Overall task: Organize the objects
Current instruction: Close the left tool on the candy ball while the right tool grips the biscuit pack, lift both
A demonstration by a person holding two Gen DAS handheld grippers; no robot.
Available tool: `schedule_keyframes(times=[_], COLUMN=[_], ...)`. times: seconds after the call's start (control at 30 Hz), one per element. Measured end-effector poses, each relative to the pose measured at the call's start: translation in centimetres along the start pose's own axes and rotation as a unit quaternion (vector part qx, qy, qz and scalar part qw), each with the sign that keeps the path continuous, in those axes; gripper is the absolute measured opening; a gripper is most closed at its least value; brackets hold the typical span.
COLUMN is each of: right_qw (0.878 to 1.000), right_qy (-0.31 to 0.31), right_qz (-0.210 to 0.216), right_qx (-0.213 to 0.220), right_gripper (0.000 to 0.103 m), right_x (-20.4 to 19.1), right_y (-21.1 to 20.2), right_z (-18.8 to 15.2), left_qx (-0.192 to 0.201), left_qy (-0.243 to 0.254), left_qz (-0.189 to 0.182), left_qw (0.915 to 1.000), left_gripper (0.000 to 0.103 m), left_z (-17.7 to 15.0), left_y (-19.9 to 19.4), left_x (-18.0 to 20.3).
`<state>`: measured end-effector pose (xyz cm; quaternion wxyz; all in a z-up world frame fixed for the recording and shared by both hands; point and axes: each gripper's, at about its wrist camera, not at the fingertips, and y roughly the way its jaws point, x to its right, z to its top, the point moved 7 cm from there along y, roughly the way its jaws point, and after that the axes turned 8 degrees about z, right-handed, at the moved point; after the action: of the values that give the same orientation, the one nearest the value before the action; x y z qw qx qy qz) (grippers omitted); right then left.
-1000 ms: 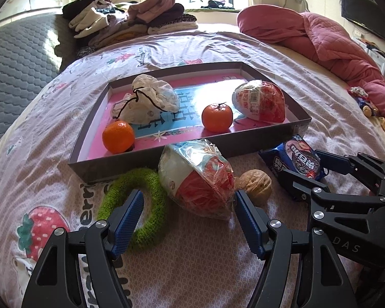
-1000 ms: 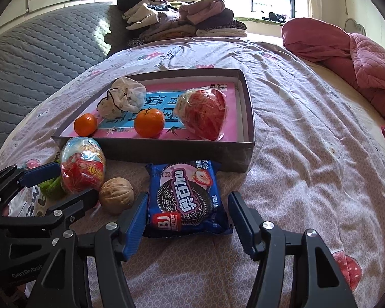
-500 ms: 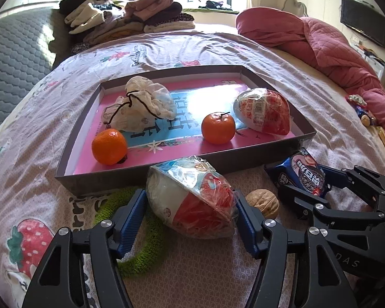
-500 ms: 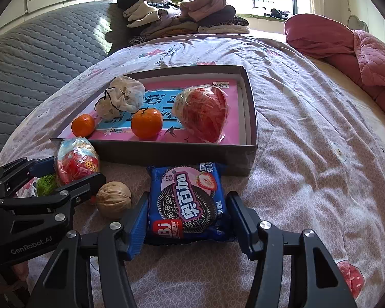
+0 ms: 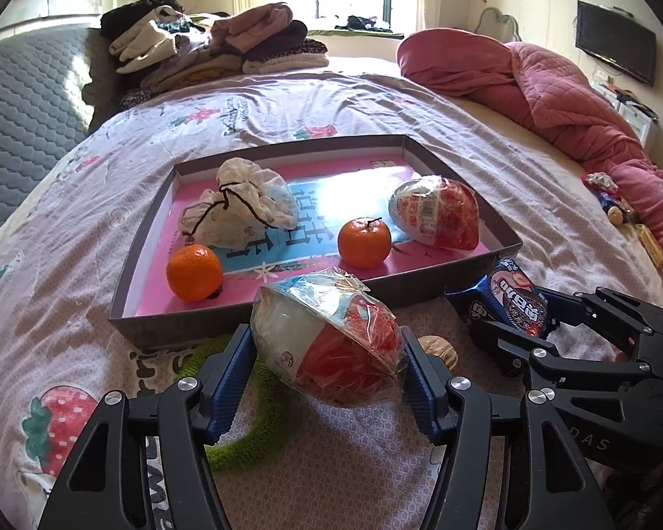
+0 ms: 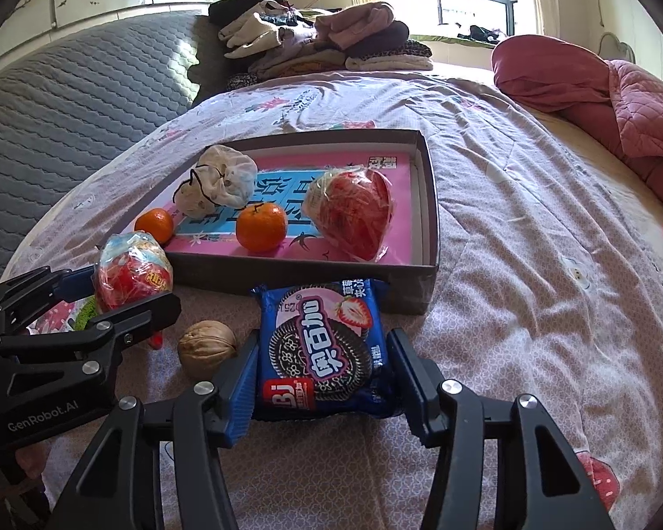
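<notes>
The left claw (image 5: 327, 362) is clamped on the wrapped egg-shaped treat (image 5: 327, 344), its blue pads pressed into the crinkly film on both sides, with the green ring (image 5: 243, 437) lying under and behind its left finger and the walnut (image 5: 440, 349) just past its right finger. The right claw (image 6: 325, 375) is clamped on the blue cookie packet (image 6: 327, 344), which lies on the bed just short of the tray (image 6: 428, 238) ahead. The likely trouble: the egg is round and its film loose, so it could slip out or roll on the lift; the left finger could snag the ring; the soft packet may buckle or crush the cookies; and either load could catch the tray's near wall if carried low. Against the earlier frames, both claws have just been closing, each on its thing; the egg then lay ahead of wide fingers, and the packet sat loose between its pair.
</notes>
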<state>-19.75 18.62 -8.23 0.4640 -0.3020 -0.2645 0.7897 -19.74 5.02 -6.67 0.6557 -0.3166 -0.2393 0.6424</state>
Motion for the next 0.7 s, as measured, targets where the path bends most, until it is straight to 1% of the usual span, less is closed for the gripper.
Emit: schedule_keyframes(times=[0.43, 0.7], right_qw=[1.000, 1.000], right_qy=[0.003, 0.006], right_qz=[0.007, 0.010], right_qx=[0.022, 0.029], right_gripper=[0.055, 0.055], right_x=[0.2, 0.3], right_y=[-1.2, -1.7], right_z=[0.8, 1.1], left_qx=[0.016, 0.023], left_qy=[-0.011, -0.022], left_qz=[0.005, 0.011], left_qw=[0.9998, 0.9994], left_gripper=[0.065, 0.065], left_z=[0.9, 1.6], left_y=[-2.2, -3.4], left_x=[-1.3, -2.3])
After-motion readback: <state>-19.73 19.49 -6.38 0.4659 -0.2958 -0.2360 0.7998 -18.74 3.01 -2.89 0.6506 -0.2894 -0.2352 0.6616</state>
